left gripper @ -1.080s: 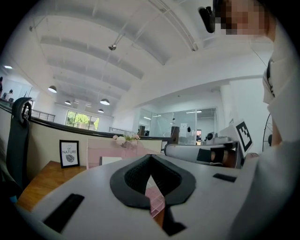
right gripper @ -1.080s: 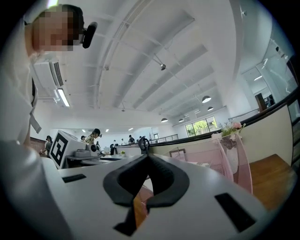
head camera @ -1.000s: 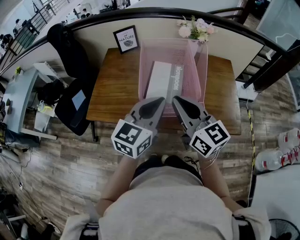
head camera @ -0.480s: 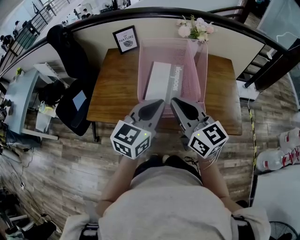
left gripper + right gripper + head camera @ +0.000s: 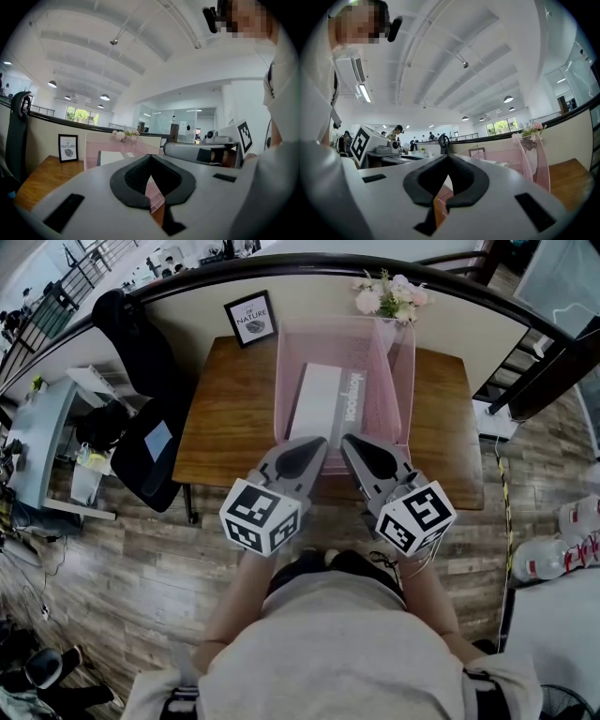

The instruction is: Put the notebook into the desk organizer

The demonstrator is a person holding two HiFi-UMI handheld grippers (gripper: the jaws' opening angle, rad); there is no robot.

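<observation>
Jaws of the left gripper (image 5: 322,441) and the right gripper (image 5: 348,441) are closed on nothing. Just ahead of them, a white rectangular notebook (image 5: 317,404) sits inside a pink mesh desk organizer (image 5: 282,371).

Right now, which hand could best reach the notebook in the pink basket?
Left, probably, though it's close. The left gripper aims at the middle of the notebook in the basket; the right gripper aims at its edge. Both are shut and empty.

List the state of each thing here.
Notebook, inside the organizer.
Organizer, upright on the desk, top open.
Picture frame, standing upright.
Left claw, shut, empty.
Right claw, shut, empty.
</observation>
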